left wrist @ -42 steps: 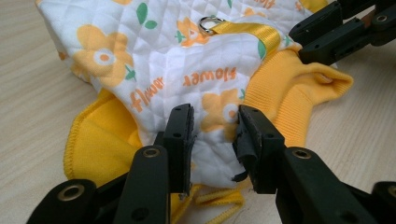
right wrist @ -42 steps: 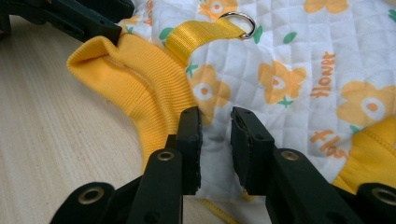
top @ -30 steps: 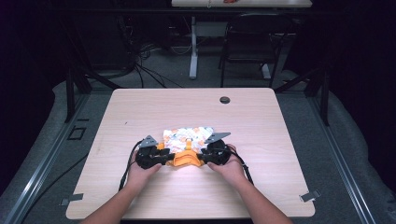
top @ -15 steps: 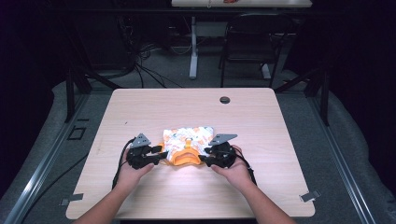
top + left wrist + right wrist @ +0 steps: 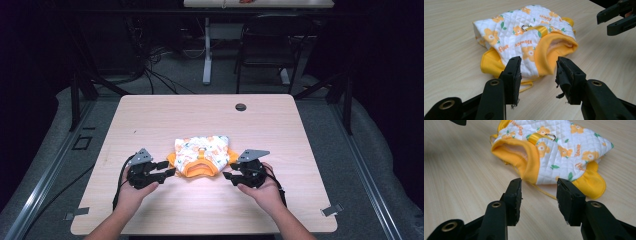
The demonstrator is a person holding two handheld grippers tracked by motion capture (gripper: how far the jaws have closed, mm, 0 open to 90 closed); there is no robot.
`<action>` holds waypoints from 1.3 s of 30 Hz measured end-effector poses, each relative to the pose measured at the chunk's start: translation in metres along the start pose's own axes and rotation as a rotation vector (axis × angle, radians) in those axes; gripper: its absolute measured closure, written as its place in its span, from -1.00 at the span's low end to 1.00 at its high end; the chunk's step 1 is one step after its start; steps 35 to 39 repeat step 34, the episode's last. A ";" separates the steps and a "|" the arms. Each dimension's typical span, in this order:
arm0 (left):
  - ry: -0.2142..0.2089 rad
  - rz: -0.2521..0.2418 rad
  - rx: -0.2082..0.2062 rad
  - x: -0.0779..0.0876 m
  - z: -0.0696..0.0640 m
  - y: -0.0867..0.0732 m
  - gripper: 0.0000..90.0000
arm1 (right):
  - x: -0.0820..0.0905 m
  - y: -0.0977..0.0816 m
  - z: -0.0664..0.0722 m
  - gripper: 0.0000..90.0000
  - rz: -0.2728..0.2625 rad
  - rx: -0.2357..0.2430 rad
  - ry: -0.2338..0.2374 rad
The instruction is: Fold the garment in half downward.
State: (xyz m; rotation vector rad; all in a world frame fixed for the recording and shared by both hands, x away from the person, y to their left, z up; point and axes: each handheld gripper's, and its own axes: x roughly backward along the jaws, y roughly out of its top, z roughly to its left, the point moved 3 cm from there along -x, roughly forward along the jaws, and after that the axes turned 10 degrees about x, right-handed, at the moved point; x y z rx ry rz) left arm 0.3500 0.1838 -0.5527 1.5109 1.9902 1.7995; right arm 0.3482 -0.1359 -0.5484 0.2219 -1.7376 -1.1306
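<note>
A small quilted garment (image 5: pixel 202 154), white with orange flowers and orange trim, lies flat in the middle of the wooden table (image 5: pixel 165 115). My left gripper (image 5: pixel 169 168) hovers just left of its near edge, jaws open with nothing between them. My right gripper (image 5: pixel 229 172) hovers just right of that edge, also open and empty. Both pairs of jaws have just been opening. In the left gripper view the garment (image 5: pixel 524 42) lies beyond the spread jaws of the left gripper (image 5: pixel 537 67), with the right gripper (image 5: pixel 616 17) farther off. In the right gripper view the garment (image 5: pixel 559 147) lies beyond the right gripper (image 5: pixel 539 186).
A dark round grommet (image 5: pixel 241 107) sits near the table's far edge. Beyond the table stand a black chair (image 5: pixel 265 55) and a white desk leg (image 5: pixel 206 55), with cables on the grey floor. A thin yellow cord (image 5: pixel 541 191) trails from the garment's hem.
Both grippers have drawn apart from the garment's near edge, outward and up, and their jaws have opened. The garment has stayed flat on the table.
</note>
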 end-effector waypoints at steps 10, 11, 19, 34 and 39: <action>0.016 0.023 0.007 0.015 0.007 -0.026 0.20 | 0.020 -0.024 0.007 0.21 -0.002 -0.011 -0.010; 0.019 0.028 0.013 0.015 0.008 -0.028 0.20 | 0.020 -0.026 0.007 0.21 -0.006 -0.018 -0.012; 0.039 0.039 -0.032 0.014 0.016 -0.034 0.20 | 0.012 -0.038 0.006 0.21 0.032 -0.009 -0.037; 0.080 0.073 -0.041 0.005 0.018 -0.042 0.18 | -0.002 -0.050 0.003 0.20 0.064 -0.012 -0.085; 0.080 0.073 -0.041 0.005 0.018 -0.042 0.18 | -0.002 -0.050 0.003 0.20 0.064 -0.012 -0.085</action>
